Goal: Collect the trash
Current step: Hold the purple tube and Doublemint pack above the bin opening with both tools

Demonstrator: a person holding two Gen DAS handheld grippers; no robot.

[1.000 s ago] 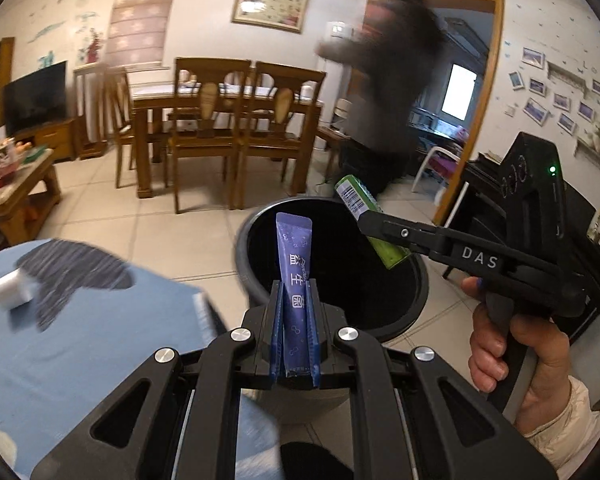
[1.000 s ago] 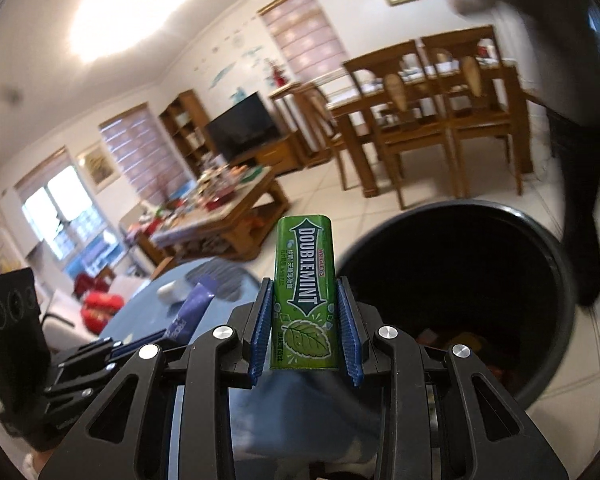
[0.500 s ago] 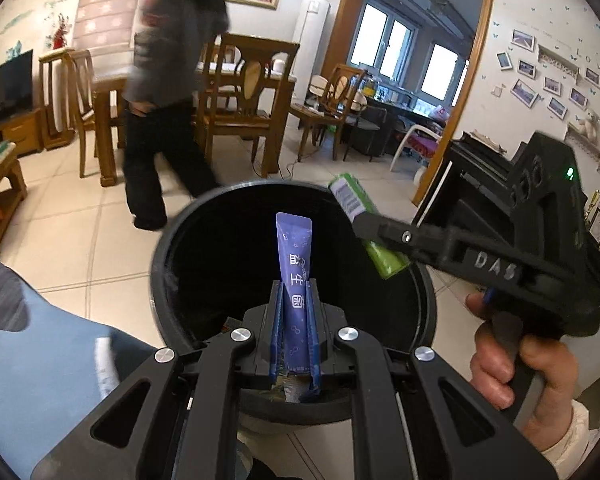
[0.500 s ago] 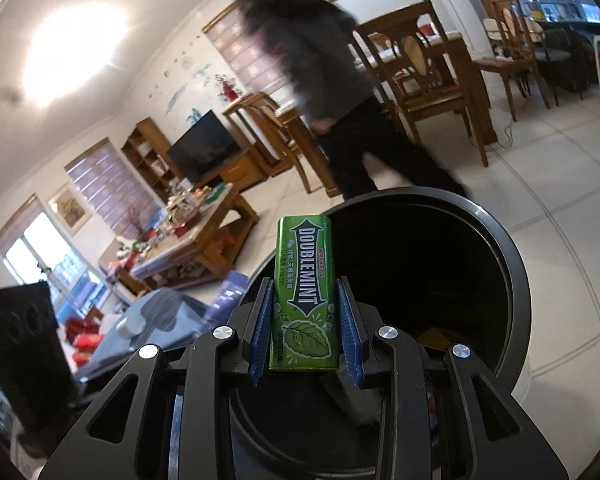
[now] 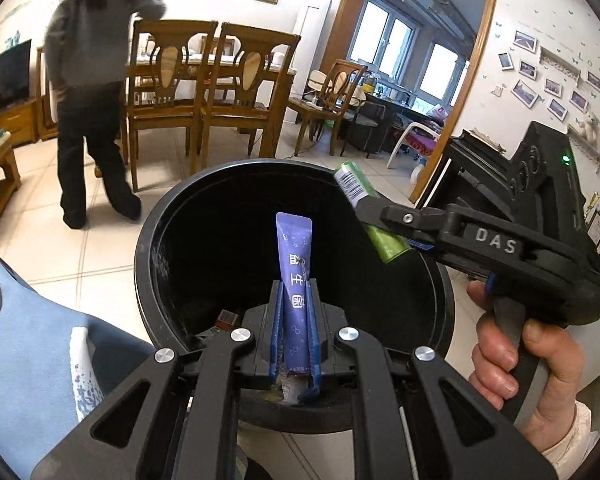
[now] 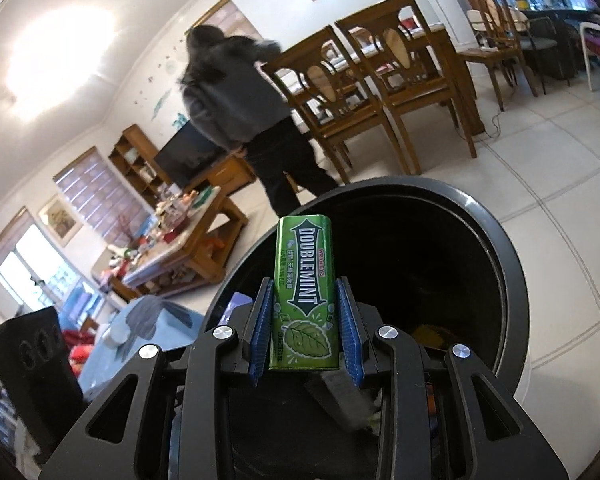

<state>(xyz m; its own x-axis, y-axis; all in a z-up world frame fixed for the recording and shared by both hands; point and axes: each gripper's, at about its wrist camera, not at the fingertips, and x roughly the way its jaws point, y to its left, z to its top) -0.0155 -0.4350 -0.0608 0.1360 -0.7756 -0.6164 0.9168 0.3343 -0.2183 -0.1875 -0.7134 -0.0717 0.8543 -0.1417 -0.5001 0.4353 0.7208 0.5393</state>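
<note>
We have both pieces of trash over the mouth of the black bin [image 5: 152, 240], neither yet let go. Our left gripper [image 5: 296, 340] is closed on a purple sachet [image 5: 294, 256], pinched low between the blue pads, most of its length standing free above them. Our right gripper [image 6: 305, 334] is clamped across the sides of a green Doublemint gum pack [image 6: 305, 280], held near its lower end. Progress, as we judge it: pickup and carry are done for these two; the drop remains, then whatever else is left to gather, which we cannot see from here. Some scraps already lie at the bin bottom. Orientation: the sachet's long axis runs forward along the left fingers, sealed top pointing away over the bin interior. The gum pack likewise lies lengthwise with the right fingers, its barcode end pointing toward the far rim. A person stands by the dining chairs [image 5: 204, 80], well apart.
</note>
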